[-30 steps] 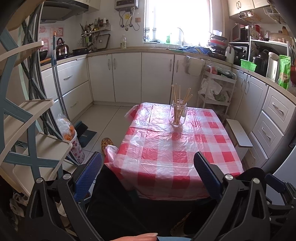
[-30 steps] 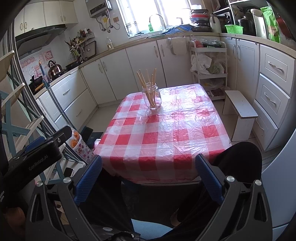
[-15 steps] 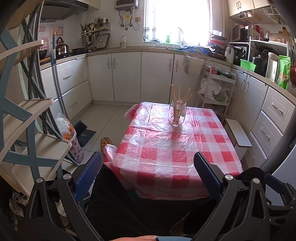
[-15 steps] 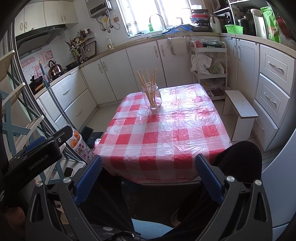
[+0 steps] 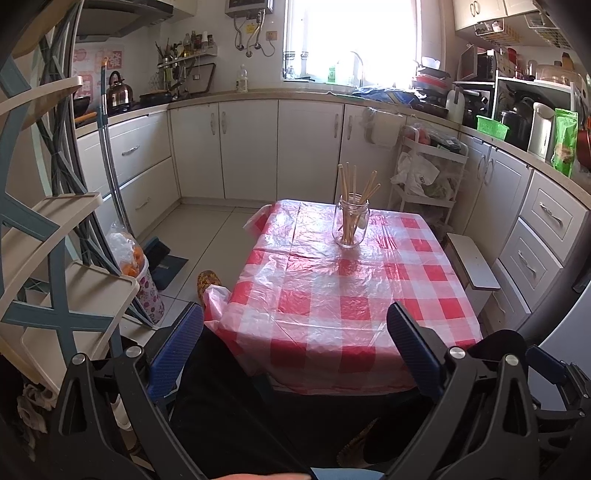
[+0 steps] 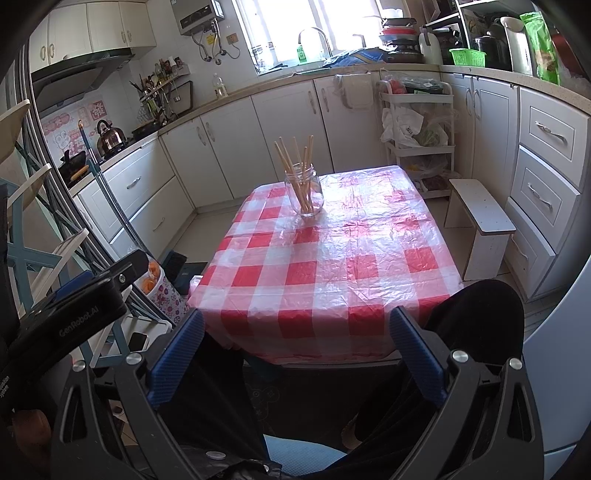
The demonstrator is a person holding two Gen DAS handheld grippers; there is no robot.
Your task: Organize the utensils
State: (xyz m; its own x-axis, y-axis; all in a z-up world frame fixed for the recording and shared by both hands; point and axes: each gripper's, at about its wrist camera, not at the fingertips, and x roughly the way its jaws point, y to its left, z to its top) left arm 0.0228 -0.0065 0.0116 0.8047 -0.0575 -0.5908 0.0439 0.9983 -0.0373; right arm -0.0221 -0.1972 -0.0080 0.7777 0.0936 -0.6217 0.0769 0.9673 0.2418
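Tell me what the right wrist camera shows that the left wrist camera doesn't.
Only the right wrist view shows the other black handheld tongs unit at its left edge, plus the cabinets above the range hood.

Only the left wrist view shows a brown patterned slipper on the floor beside the table, and more of the cream tiered shelf.

Both show the red-and-white checked plastic tablecloth, the clear glass jar holding wooden chopsticks, the white step stool, and open blue-padded tongs, left and right, holding nothing.
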